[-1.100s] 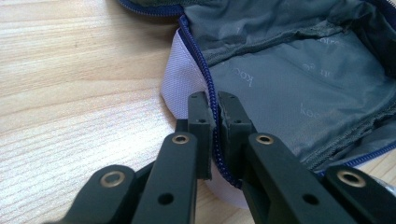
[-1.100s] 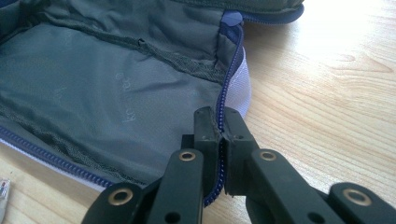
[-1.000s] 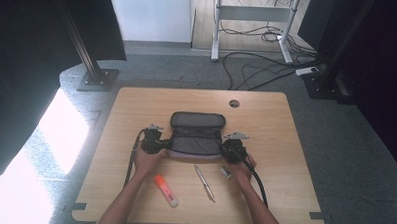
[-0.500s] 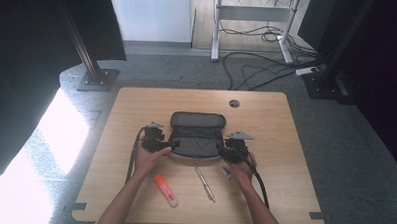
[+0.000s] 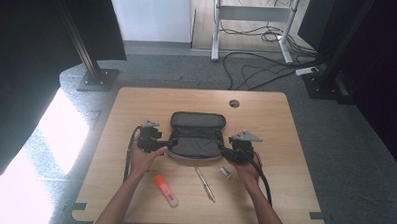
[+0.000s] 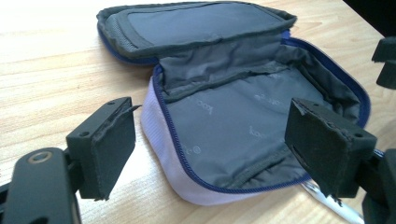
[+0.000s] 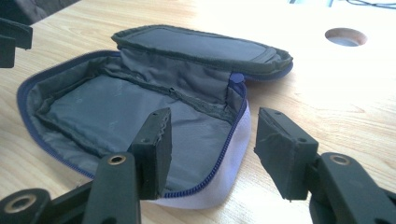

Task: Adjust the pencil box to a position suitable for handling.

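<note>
From above, your left gripper (image 5: 161,146) and right gripper (image 5: 226,152) have drawn slightly off the pouch (image 5: 196,134) at mid-table, its lid now folded back flat. In the left gripper view, jaws spread, holding nothing. Right gripper view: the same. The pouch looks ready for filling; the pen (image 5: 205,176) lies nearest.

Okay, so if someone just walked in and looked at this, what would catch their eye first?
The open grey pencil case at the table's middle, lid flipped back, lining bare. The left gripper and right gripper sit at its two ends, both open. Nearer the person lie an orange highlighter, a pen and a small silver clip-like item.
</note>
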`<state>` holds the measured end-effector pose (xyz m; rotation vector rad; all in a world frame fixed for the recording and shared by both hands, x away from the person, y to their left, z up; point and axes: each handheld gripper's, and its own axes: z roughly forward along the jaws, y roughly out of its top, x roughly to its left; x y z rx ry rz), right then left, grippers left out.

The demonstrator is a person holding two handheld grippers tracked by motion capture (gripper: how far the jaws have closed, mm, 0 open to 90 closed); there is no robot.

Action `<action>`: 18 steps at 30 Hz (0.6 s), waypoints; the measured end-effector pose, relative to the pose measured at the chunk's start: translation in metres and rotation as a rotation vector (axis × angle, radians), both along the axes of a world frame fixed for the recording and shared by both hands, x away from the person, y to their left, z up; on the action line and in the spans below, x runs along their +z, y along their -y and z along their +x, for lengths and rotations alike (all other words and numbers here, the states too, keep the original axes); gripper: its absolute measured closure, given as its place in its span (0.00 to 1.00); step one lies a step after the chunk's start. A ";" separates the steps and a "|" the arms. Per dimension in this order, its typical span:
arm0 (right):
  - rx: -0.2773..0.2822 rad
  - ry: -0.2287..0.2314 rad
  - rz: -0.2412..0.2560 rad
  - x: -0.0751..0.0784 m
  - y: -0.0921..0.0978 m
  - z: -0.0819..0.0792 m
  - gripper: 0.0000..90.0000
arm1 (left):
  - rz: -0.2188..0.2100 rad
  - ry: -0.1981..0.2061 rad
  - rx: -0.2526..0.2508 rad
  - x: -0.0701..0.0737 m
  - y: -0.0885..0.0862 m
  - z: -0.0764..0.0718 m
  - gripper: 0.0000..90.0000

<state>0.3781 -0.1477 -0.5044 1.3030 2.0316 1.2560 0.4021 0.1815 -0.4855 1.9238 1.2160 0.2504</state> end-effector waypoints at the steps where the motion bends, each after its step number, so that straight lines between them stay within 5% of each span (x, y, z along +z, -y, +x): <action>1: 0.003 0.004 0.005 0.000 0.002 -0.002 0.50 | 0.006 0.002 -0.006 0.001 0.001 -0.001 0.19; 12: 0.040 0.007 0.027 -0.003 0.022 -0.021 0.49 | 0.011 0.041 -0.033 0.001 -0.005 -0.025 0.20; 18: 0.062 0.020 -0.005 -0.002 0.029 -0.035 0.47 | 0.000 0.054 -0.021 -0.003 -0.017 -0.042 0.21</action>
